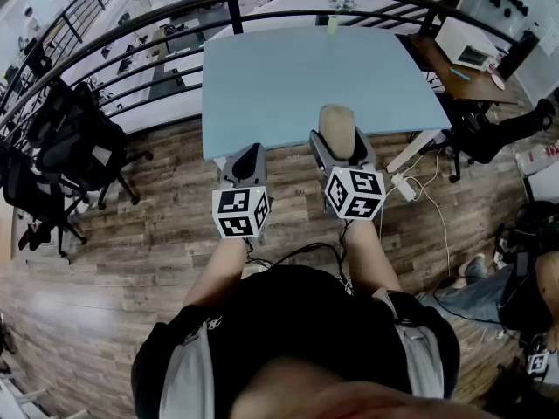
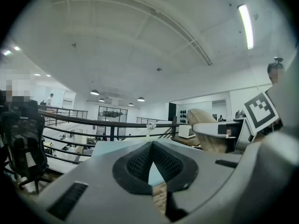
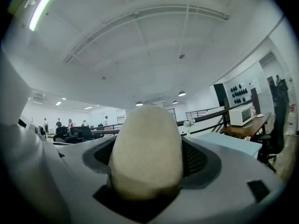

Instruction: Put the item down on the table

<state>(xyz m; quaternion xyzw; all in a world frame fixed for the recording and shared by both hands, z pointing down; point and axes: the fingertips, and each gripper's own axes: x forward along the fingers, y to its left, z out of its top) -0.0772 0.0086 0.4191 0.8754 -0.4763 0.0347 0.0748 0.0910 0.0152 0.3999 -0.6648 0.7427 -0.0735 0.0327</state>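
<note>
**Right gripper clamped on beige oval item over table's near edge**

Right gripper (image 1: pixel 342 149): jaws spread wide and closed on a beige oval item (image 3: pixel 146 146), pads pressing its two flanks. Rounded end of the item poking out past the fingertips. Matte, finely grained surface, filling nearly the whole gap between the jaws. Held up in the grip over the near edge of the light-blue table (image 1: pixel 262 77), not resting on it. Right marker cube (image 1: pixel 354 192) at the back of the gripper, toward the person.

Just beside it: left gripper (image 1: pixel 248 162), jaws closed tip to tip, nothing between them. Only a sliver of table and floor showing through the gap below the tips. Left marker cube (image 1: pixel 239 213) behind it. Aimed at the same near edge of the table, alongside the right gripper and apart from it.

Farther out:
- At the table's far edge, a small vase of white flowers (image 1: pixel 333 17).
- Under everything, wood-plank floor (image 1: pixel 131 225).
- Behind the table, a dark metal railing (image 1: pixel 175 11) curving round.
- Off to the left, black office chairs (image 1: pixel 70 142).
- To the right, a brown desk (image 1: pixel 437 64) carrying a white microwave (image 1: pixel 465 49).
- On the floor near the table's right leg, a white power strip (image 1: pixel 403 187) with its cable.
</note>
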